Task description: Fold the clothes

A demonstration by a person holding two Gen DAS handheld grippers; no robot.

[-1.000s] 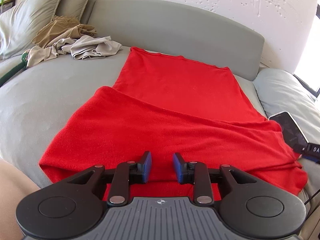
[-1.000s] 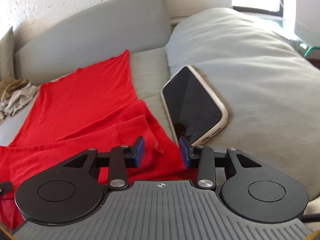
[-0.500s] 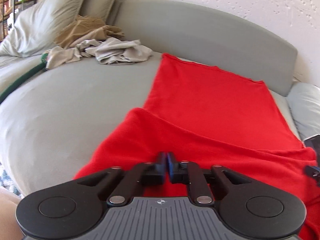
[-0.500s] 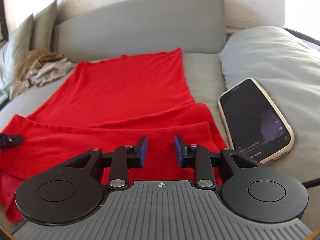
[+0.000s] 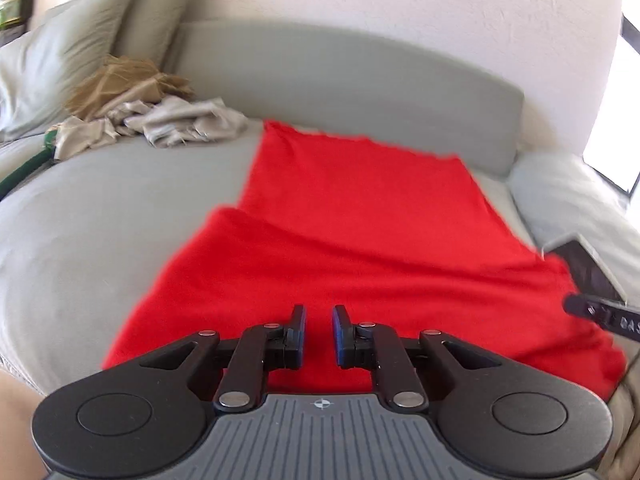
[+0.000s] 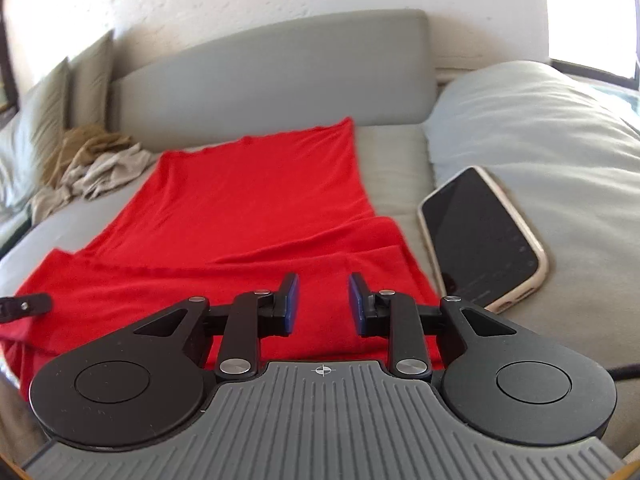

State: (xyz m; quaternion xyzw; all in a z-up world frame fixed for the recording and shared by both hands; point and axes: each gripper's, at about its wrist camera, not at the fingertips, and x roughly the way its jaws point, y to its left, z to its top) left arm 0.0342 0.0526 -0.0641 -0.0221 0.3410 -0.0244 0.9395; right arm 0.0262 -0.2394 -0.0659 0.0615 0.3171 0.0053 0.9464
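1. While both tools hover w/ jaws apart, empty, left gripper (image 5: pixel 319 317) and right gripper (image 6: pixel 319 284) sit over the near doubled band of the red garment (image 5: pixel 360 216).
2. Far half lies flat ahead.
3. Judgement: mid-fold; next grip needs an edge, phone (image 6: pixel 482 236) just right.

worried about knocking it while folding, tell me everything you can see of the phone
The phone lies flat, screen up, on the grey bedding to the right of the red cloth. Its screen is dark with faint lines of text, and a cream-coloured case rims it. Its near left corner sits against the cloth's right edge. The right gripper, open, hangs just left of its near end and does not touch it.
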